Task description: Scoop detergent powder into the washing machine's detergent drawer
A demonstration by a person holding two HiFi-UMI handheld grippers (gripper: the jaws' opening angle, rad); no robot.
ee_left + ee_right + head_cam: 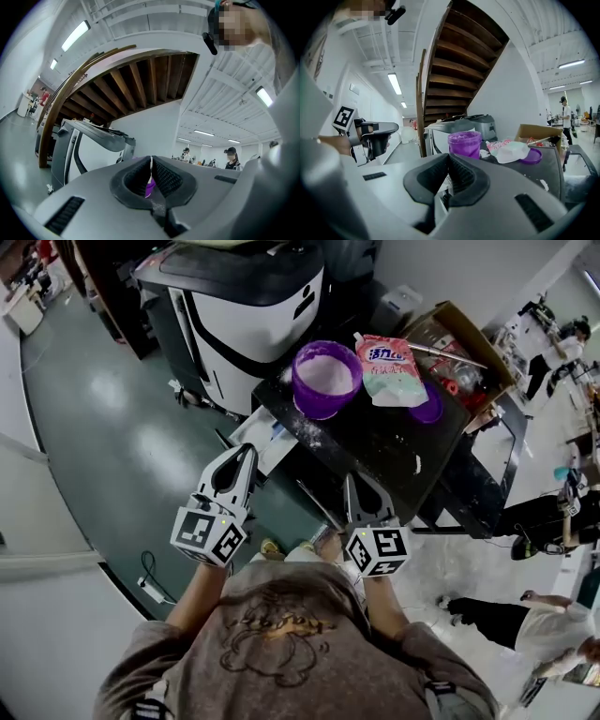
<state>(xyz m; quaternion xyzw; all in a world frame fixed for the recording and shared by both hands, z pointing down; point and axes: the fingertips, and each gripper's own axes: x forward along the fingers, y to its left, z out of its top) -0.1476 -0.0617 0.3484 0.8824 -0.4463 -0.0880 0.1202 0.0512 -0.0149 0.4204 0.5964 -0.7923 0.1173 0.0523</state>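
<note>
Purple tub (325,379) of powder on table (375,442), detergent pouch (394,369) beside tub, left gripper (246,456) and right gripper (351,486) near tub, both clenched, empty.

Open cardboard box (461,332) sits on right end of black table (375,444); red bits and a thin metal rod inside, details unclear. Dark wooden staircase (454,61) behind, tread undersides showing. White power strip (150,591) with cable on green floor (103,418), left side. Person (565,115) in dark cap stands far right; others at benches, tiny. Ceiling tube light (394,83) lit.
</note>
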